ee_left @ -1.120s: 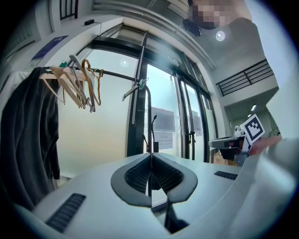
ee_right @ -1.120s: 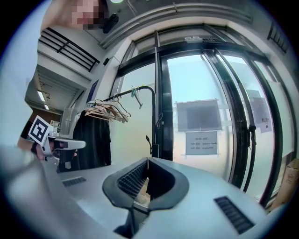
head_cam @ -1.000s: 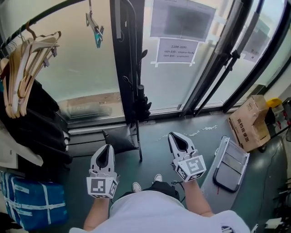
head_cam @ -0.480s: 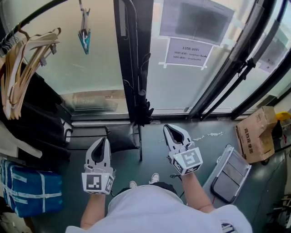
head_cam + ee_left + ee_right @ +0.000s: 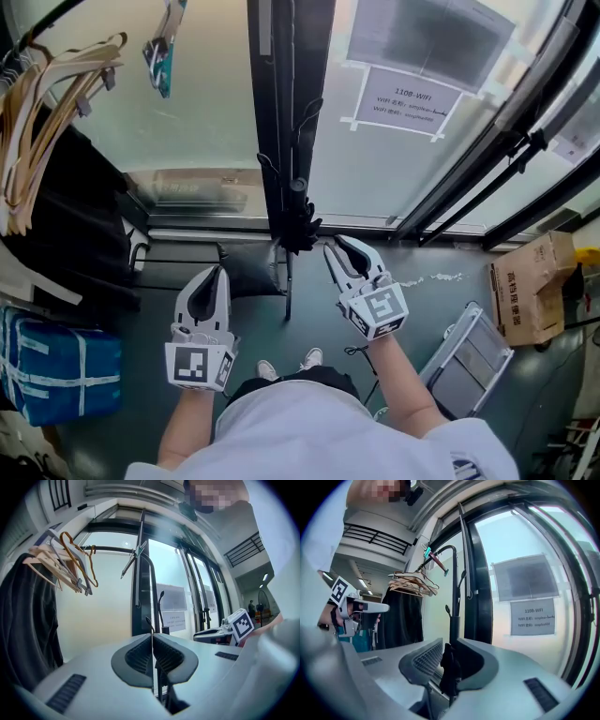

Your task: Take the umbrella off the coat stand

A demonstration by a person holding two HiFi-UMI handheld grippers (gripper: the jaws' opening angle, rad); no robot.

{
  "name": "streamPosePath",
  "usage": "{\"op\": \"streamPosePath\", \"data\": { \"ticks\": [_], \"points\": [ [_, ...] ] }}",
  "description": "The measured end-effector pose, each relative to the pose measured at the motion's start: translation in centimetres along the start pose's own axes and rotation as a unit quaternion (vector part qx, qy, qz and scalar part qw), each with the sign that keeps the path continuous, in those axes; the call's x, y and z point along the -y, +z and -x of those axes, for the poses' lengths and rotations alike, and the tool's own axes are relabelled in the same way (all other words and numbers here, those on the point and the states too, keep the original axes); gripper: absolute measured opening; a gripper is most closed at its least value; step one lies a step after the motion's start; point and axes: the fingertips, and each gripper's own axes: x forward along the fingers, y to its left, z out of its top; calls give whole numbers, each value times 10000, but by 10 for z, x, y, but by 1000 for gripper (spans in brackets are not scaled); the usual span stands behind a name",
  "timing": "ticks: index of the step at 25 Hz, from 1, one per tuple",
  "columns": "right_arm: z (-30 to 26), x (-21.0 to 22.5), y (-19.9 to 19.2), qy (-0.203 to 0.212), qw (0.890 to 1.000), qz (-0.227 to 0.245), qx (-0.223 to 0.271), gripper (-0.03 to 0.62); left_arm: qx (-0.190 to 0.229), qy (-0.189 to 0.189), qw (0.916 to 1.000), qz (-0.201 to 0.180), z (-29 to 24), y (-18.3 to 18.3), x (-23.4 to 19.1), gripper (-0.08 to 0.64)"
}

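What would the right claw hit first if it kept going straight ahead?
Probably the black umbrella on the coat stand: it shows between the jaws of the right claw, which have just been opening. Depth is unclear.

One umbrella and one coat stand are counted. One paper notice, one cardboard box, one blue bag and one teal clip are seen. Two shoes are visible. Several wooden hangers are bunched together, too overlapped to be numbered.
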Motion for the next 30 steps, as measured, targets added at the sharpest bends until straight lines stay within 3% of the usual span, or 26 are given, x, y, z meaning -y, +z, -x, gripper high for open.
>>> {"op": "streamPosePath", "data": {
  "ticks": [1,6,12,23,30],
  "points": [
    [-5,0,-5,32,10000,-34,-29,105,-24,-12,10000,8,-1,-1,1,29],
    [-28,0,-26,135,9997,-116,-171,150,-212,-22,9998,66,-1,-13,2,29],
    [-60,5,-51,111,9991,-113,-395,257,-438,15,9989,171,1,-35,-1,29],
    [-112,9,-101,27,9973,-244,-693,351,-620,14,9978,243,-6,-58,1,29],
    [-149,10,-115,-95,9961,-236,-839,358,-803,101,9964,242,3,-71,0,29]
  ]
}}
